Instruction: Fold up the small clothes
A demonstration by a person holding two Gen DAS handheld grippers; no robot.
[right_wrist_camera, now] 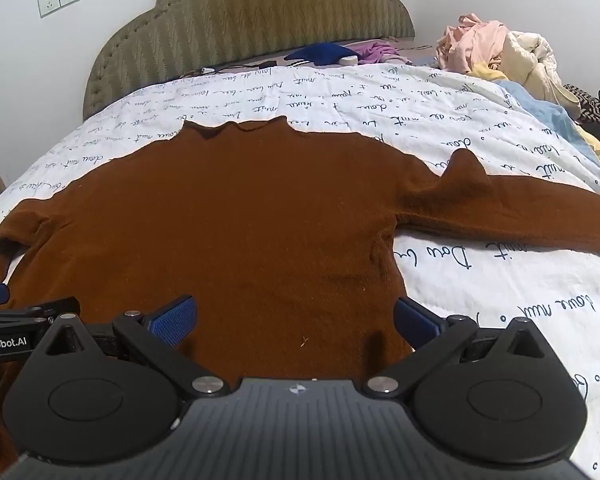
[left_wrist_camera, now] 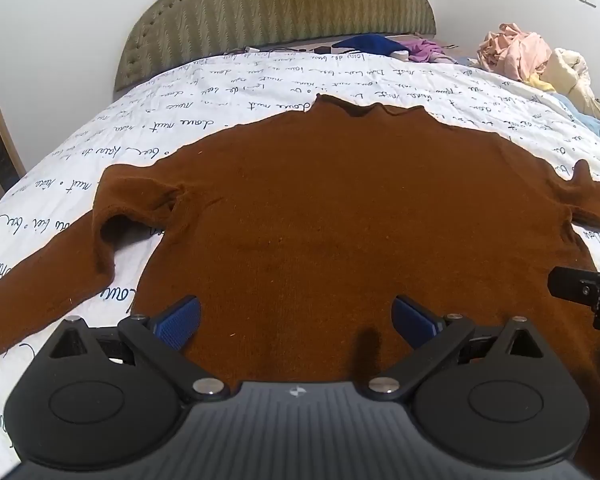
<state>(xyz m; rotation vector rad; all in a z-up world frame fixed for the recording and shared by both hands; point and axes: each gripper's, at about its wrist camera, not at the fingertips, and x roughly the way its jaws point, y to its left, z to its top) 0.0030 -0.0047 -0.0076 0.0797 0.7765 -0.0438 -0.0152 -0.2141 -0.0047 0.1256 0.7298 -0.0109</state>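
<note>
A bed (left_wrist_camera: 260,80) with a script-printed white quilt and green padded headboard (left_wrist_camera: 280,4) — crumpled clothes (left_wrist_camera: 516,54) heaped at its far right. A brown sweater (left_wrist_camera: 340,208) lies flat, sleeves out; the left gripper (left_wrist_camera: 296,320) and right gripper (right_wrist_camera: 296,320) hover over its hem, both spread wide, empty.

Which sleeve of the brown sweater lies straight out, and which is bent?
The sleeve on the right gripper's side lies straight out sideways; the other sleeve bends at the shoulder and angles back toward the hem.

White walls (right_wrist_camera: 40,64), padded green headboard (right_wrist_camera: 252,20)
</note>
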